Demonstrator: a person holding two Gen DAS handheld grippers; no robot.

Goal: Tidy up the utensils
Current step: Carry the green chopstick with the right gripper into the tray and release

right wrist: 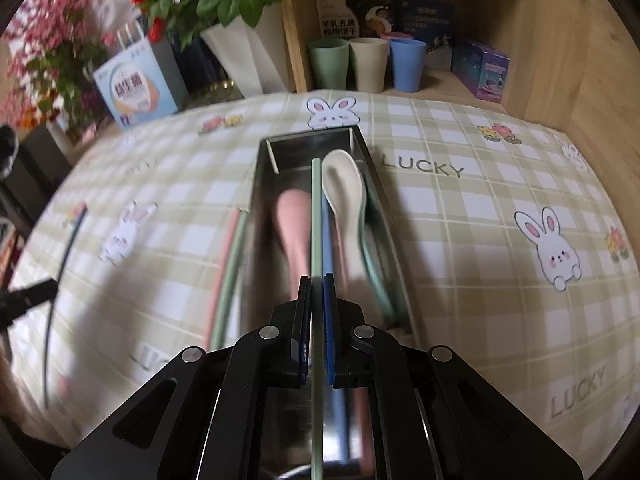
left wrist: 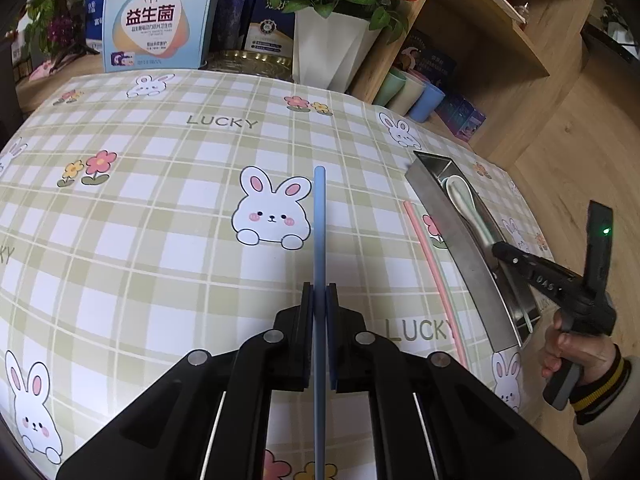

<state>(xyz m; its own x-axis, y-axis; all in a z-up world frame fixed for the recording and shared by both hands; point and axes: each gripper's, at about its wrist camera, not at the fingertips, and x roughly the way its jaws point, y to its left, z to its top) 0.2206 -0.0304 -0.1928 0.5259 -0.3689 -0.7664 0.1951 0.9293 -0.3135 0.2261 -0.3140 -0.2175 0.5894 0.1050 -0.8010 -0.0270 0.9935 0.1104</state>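
My left gripper (left wrist: 320, 292) is shut on a blue chopstick (left wrist: 319, 220), which points forward above the checked tablecloth. At the right a steel tray (left wrist: 448, 216) holds a white spoon (left wrist: 460, 192), and a pink chopstick (left wrist: 428, 256) lies on the cloth along its left side. My right gripper (right wrist: 317, 280) is shut on a green chopstick (right wrist: 316, 216), held lengthwise over the tray (right wrist: 264, 152). Inside lie a pink spoon (right wrist: 292, 216), a white spoon (right wrist: 344, 180), a blue utensil (right wrist: 329, 240) and a green spoon (right wrist: 376, 264). The right wrist view is blurred.
A pink and a green chopstick (right wrist: 230, 252) lie side by side left of the tray. Behind the table stand a white vase of red roses (left wrist: 332, 48), a printed box (left wrist: 156, 24), and three cups (right wrist: 368, 64) in a wooden shelf. A hand (left wrist: 568, 344) holds the right gripper.
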